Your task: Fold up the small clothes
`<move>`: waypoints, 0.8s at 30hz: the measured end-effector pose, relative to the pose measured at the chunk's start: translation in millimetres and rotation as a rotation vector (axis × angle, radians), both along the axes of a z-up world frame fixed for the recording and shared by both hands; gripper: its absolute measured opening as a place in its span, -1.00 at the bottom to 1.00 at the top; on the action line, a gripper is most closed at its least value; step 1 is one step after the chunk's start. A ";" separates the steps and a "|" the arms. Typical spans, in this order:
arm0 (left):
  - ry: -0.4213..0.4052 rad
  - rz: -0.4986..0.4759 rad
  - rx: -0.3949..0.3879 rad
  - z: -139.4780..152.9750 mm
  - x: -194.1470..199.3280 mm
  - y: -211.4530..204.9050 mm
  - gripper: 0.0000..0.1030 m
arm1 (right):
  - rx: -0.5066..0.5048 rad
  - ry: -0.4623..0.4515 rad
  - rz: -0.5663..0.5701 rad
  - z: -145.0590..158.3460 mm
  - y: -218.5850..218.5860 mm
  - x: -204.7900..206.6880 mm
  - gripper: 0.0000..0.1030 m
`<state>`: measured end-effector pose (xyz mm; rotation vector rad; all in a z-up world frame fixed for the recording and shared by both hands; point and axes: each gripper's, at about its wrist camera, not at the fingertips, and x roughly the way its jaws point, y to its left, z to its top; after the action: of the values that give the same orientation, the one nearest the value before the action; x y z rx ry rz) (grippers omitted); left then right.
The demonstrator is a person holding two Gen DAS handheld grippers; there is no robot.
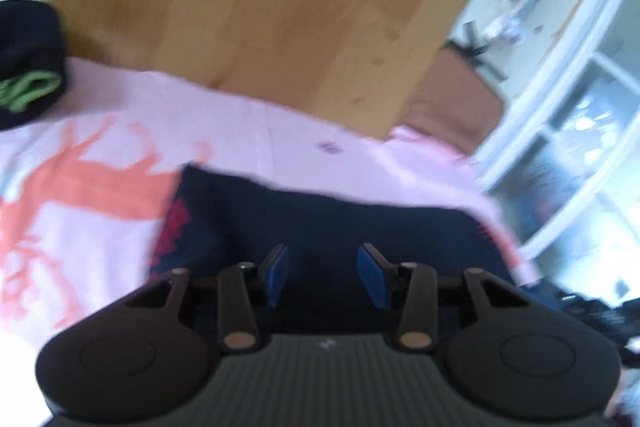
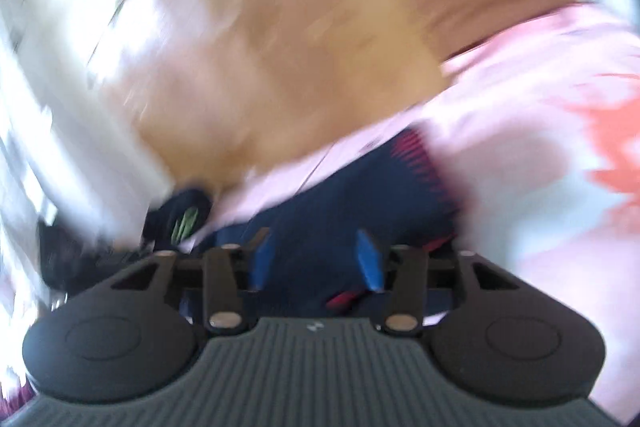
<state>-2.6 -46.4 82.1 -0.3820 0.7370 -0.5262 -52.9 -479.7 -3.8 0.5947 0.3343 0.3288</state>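
A small navy garment (image 1: pixel 320 211) with dark red zigzag trim lies on a pale pink cloth (image 1: pixel 240 123) printed in orange, spread over a wooden table (image 1: pixel 260 7). My left gripper (image 1: pixel 323 251) hovers low over the navy piece. Its blue pads stand apart and do not press on anything. The right wrist view is heavily blurred. There the right gripper (image 2: pixel 312 233) also stands open just above the same navy garment (image 2: pixel 352 187), with the pink cloth (image 2: pixel 520 99) to its right. Whether either gripper touches the fabric I cannot tell.
A bundled dark garment with green stripes (image 1: pixel 28 67) sits at the left edge of the pink cloth, also visible as the dark bundle (image 2: pixel 184 215). Past the table's far corner are a brown seat (image 1: pixel 456 107) and white framed panes (image 1: pixel 580 107). Bare wood lies beyond the cloth.
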 end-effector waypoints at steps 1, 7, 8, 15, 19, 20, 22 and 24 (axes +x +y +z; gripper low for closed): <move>0.001 -0.025 -0.027 3.6 4.8 -7.5 -0.23 | 0.030 0.015 -0.046 -3.7 -11.5 -2.2 0.09; 0.106 -0.137 -0.071 -10.6 37.9 -63.8 -0.37 | 0.205 0.161 -0.114 -32.5 -30.5 12.5 0.29; 0.147 -0.157 -0.085 -18.8 42.3 -72.3 -0.47 | 0.210 0.186 -0.120 -35.1 -30.0 17.2 0.29; 0.230 -0.119 -0.147 -59.9 52.9 -80.0 -0.89 | 0.212 0.222 -0.082 -36.3 -2.2 52.5 0.22; 0.220 -0.120 -0.129 -57.0 51.9 -81.0 -0.89 | 0.166 0.279 -0.050 -41.1 17.3 68.0 -0.51; 0.211 -0.122 -0.119 -55.3 49.3 -80.7 -0.89 | 0.191 0.288 -0.053 -40.3 18.2 68.8 -0.51; 0.220 -0.132 -0.124 -51.7 46.9 -72.6 -0.89 | 0.171 0.248 -0.040 -25.5 24.1 62.1 -0.56; 0.228 -0.132 -0.153 -44.6 46.5 -56.6 -0.89 | 0.097 0.162 -0.010 2.6 40.5 49.9 -0.57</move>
<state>43.9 -103.0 37.5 -0.5445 0.9497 -0.6728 -3.0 -439.1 -1.2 0.7199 0.4732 0.2892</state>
